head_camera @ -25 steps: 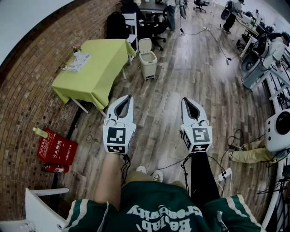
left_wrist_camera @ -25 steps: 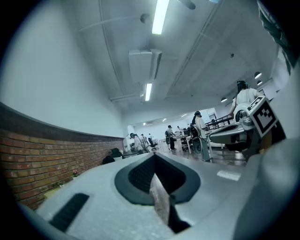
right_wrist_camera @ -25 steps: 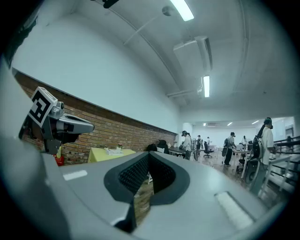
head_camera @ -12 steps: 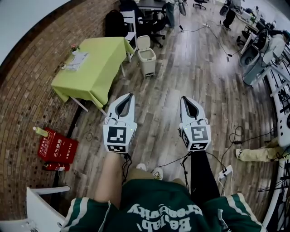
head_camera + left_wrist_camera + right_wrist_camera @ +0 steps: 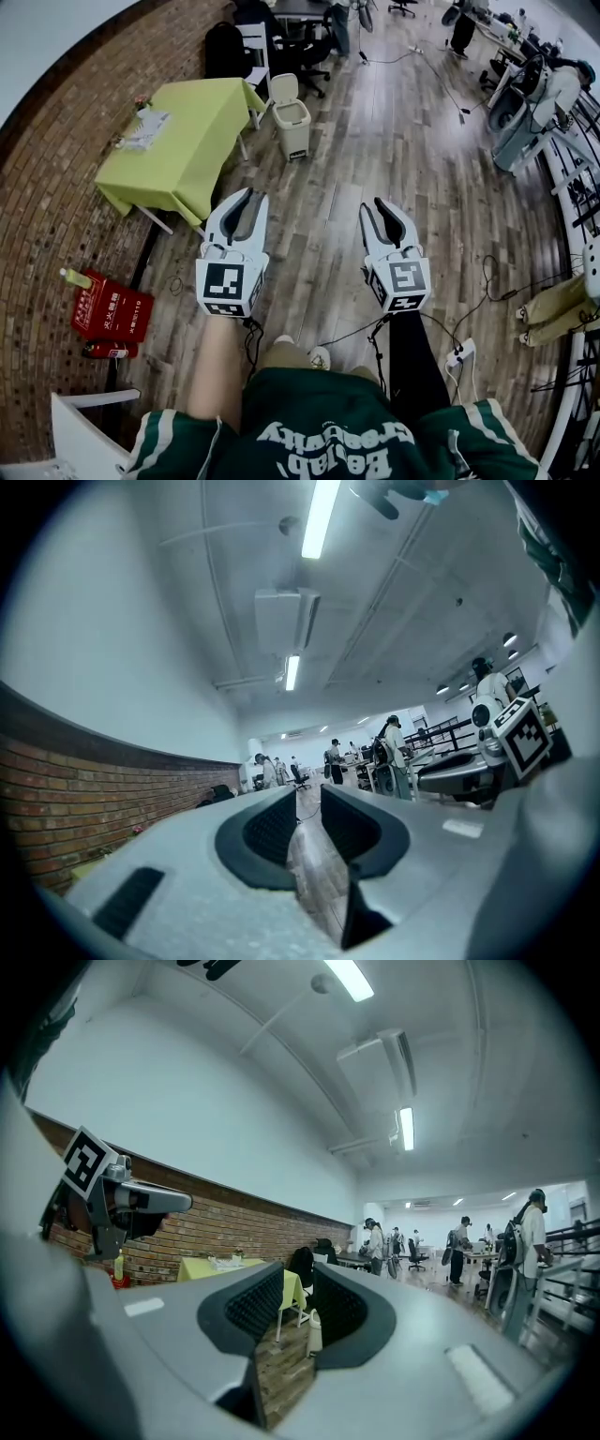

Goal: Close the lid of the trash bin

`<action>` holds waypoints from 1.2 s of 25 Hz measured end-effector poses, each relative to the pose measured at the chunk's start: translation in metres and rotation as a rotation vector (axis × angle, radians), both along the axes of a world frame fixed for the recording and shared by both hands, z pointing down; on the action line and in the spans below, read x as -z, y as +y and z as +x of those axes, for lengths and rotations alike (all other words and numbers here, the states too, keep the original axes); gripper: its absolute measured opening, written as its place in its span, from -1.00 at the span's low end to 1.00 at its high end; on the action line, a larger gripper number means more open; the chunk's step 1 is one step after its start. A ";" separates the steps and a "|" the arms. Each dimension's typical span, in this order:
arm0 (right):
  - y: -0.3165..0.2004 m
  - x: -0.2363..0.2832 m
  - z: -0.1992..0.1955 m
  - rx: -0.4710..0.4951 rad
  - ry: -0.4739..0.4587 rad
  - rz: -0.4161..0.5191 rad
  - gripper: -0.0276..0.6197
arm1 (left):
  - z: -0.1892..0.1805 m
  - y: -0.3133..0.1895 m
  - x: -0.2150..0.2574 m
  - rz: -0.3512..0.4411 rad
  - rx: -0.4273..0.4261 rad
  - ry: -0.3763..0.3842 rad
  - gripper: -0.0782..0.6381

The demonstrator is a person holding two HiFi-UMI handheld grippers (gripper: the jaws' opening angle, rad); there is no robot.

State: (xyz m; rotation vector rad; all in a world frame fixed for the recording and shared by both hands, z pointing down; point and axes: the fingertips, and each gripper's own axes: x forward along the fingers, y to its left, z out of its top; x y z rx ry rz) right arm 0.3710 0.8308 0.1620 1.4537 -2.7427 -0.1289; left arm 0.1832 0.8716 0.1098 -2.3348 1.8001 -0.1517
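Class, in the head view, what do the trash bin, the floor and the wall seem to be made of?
Trash bin: likely plastic, with a smooth matt cream shell.
Floor: wood or wood-look planks, grained, with a slight sheen.
Wall: reddish brick, with visible mortar courses.

I counted one trash bin (image 5: 293, 128), one green-clothed worktop (image 5: 187, 141), one red box (image 5: 111, 309), and two grippers: left gripper (image 5: 246, 197) and right gripper (image 5: 380, 208).

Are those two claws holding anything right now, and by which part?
Nothing. The left gripper is open and empty; on the right gripper the jaws have just been opening, nothing between them.
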 end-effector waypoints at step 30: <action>-0.195 0.001 -0.067 -0.004 -0.047 0.020 -0.57 | -0.063 -0.206 -0.005 -0.014 -0.042 -0.035 -0.53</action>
